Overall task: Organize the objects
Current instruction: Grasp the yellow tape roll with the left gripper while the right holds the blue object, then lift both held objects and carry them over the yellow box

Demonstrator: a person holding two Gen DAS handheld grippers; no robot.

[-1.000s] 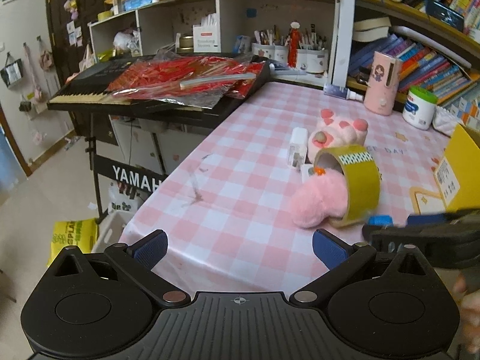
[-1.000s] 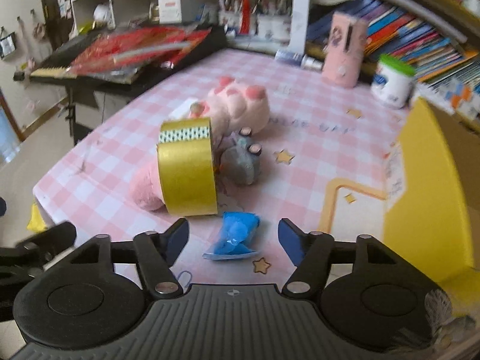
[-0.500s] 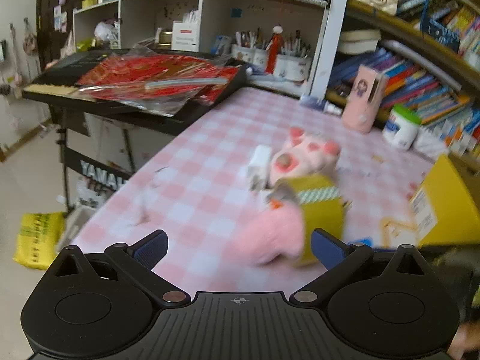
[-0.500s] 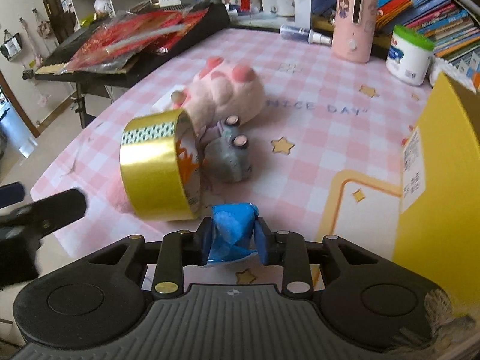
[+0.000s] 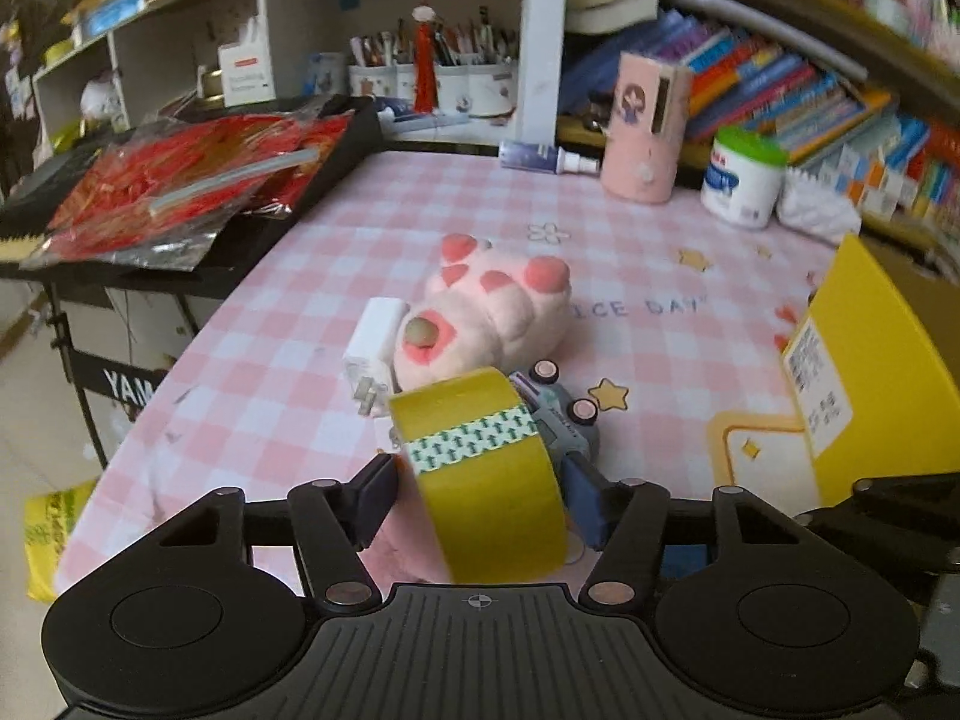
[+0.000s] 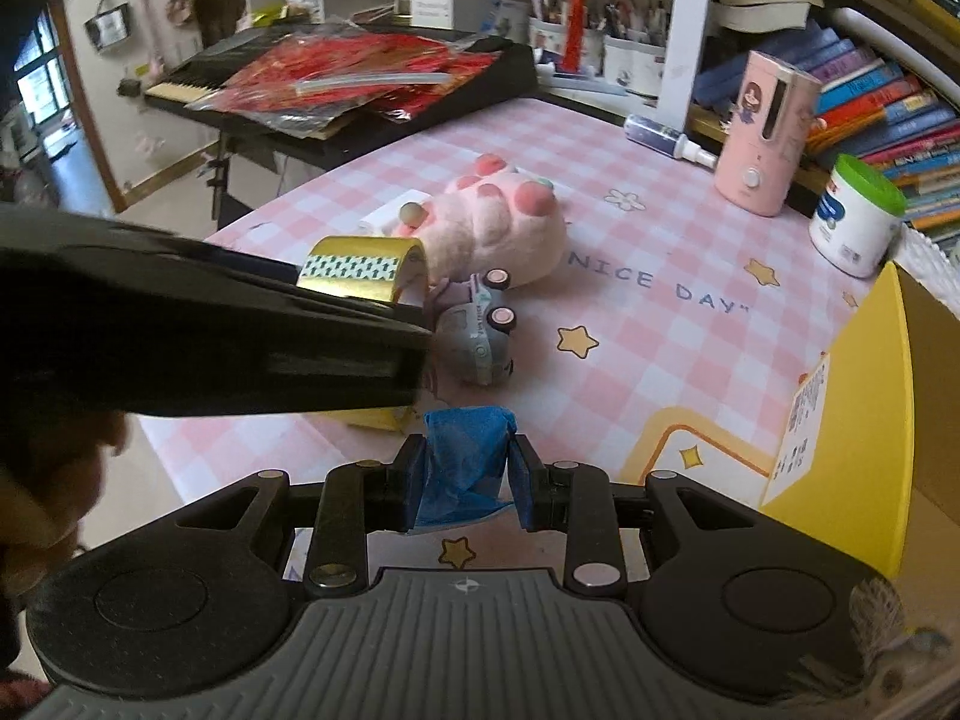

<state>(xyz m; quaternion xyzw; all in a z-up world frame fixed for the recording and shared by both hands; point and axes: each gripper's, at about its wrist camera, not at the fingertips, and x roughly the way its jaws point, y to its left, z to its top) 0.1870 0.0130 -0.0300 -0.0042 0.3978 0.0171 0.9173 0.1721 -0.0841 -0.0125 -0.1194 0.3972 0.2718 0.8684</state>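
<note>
My left gripper (image 5: 480,498) is shut on a gold tape roll (image 5: 486,480) with a green-patterned strip; the roll also shows in the right wrist view (image 6: 366,270). My right gripper (image 6: 465,471) is shut on a blue packet (image 6: 465,456), held above the table. A pink paw plush (image 5: 492,312) lies mid-table, also seen in the right wrist view (image 6: 504,228). A grey toy car (image 6: 480,330) lies on its side beside the roll. A white charger plug (image 5: 372,354) lies left of the plush. The left gripper's body (image 6: 210,324) crosses the right wrist view.
A yellow cardboard box (image 6: 852,420) stands at the right, also in the left wrist view (image 5: 870,360). A pink humidifier (image 5: 645,132), a white green-lidded jar (image 5: 744,180) and a spray bottle (image 5: 546,159) stand at the back. A keyboard with red wrapping (image 5: 180,192) borders the table's left.
My left gripper moved in and closed on the gold tape roll. My right gripper closed on the blue packet and lifted it off the table.
</note>
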